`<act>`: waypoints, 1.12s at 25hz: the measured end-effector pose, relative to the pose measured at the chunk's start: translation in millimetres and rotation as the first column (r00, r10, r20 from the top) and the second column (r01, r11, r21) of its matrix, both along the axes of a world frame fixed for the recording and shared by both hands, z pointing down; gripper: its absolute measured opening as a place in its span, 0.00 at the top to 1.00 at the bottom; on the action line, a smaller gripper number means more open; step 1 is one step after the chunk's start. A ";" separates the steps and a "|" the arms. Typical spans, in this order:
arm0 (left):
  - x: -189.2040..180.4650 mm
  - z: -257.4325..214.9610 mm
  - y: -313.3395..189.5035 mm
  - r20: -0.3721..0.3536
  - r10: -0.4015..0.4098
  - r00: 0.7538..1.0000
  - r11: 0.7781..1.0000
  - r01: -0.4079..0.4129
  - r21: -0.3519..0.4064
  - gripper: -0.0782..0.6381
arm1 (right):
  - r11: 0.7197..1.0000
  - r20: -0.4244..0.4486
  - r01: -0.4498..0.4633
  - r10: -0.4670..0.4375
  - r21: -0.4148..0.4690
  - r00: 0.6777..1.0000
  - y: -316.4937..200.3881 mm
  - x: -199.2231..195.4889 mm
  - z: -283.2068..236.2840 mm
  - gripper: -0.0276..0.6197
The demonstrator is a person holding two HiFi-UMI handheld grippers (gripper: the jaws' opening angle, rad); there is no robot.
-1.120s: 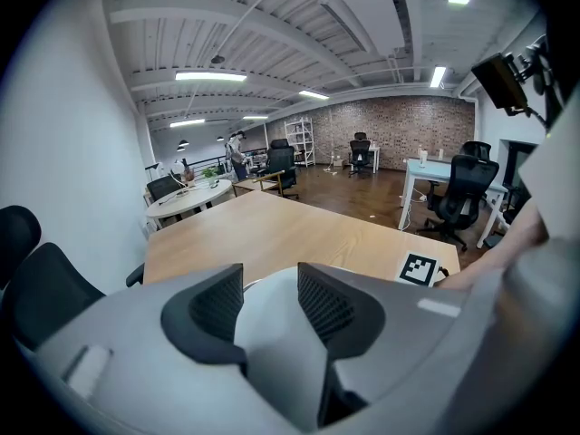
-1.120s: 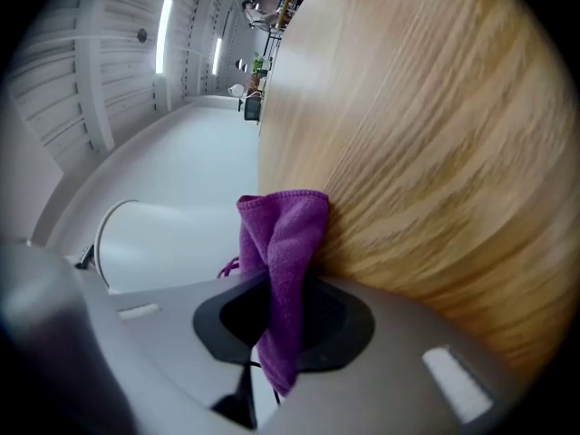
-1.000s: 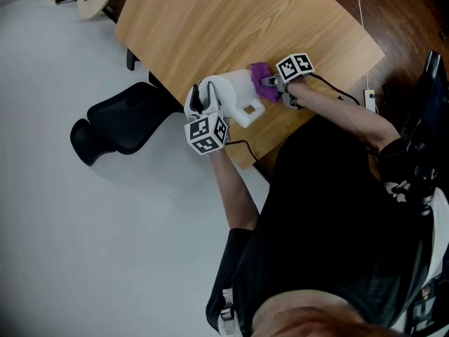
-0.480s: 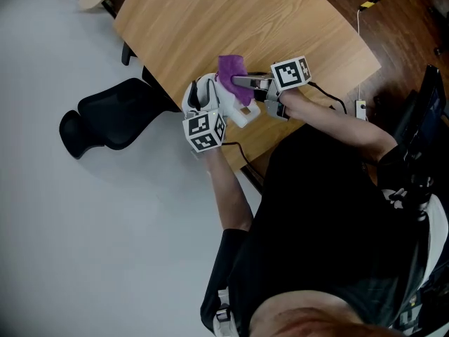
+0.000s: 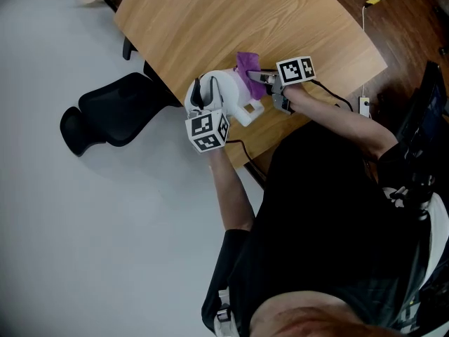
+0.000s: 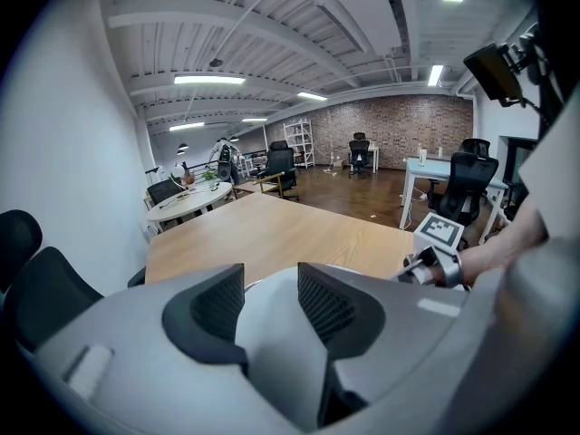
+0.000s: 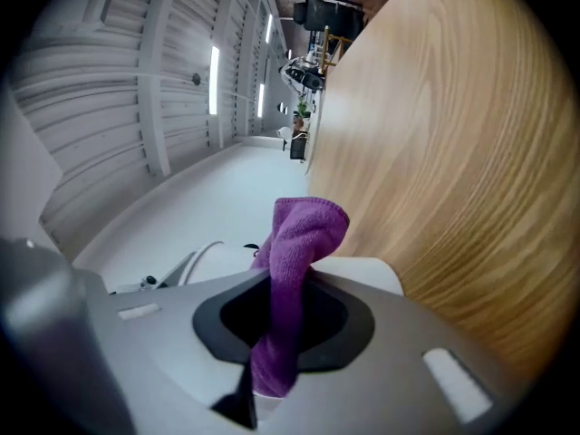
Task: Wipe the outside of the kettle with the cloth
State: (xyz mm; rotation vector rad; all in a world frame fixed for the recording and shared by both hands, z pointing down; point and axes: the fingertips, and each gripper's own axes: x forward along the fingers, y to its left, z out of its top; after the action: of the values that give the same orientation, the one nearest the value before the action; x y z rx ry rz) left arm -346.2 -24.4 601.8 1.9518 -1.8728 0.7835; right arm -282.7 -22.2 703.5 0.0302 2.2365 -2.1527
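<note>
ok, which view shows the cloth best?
Right gripper view: the cloth sits centre frame, clamped in the right gripper. Head view shows it only as a small purple patch by the kettle. Left gripper view shows none of it.

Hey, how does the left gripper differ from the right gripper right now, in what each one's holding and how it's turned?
The left gripper clamps the white kettle; the right gripper pinches the purple cloth. The left gripper's jaws stand apart around the kettle; the right gripper's nearly meet on the thin cloth. The left gripper sits upright; the right gripper is rolled sideways. Both are shut on something, either side of the kettle.
</note>
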 end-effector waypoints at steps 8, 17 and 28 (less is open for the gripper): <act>6.7 -3.7 4.9 0.005 0.016 1.000 1.000 -0.016 0.024 0.84 | 0.997 -0.283 0.079 -0.083 -0.028 0.955 13.8 2.3 97.0 0.88; 14.2 -8.1 1.8 0.018 0.270 0.963 0.961 -0.271 0.056 0.84 | 0.983 -0.356 0.182 -0.179 -0.025 0.917 27.9 -0.1 113.2 0.88; -6.0 0.7 -19.5 -0.037 0.340 0.940 0.939 -0.338 0.056 0.81 | 0.992 -0.221 0.099 -0.114 -0.081 0.969 27.2 -0.4 92.2 0.88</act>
State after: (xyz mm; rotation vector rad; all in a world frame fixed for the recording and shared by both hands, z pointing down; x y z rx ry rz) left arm -352.1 -43.9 602.5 2.3406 -1.5611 0.7826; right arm -283.1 5.1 795.7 -0.1038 2.3237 -2.3999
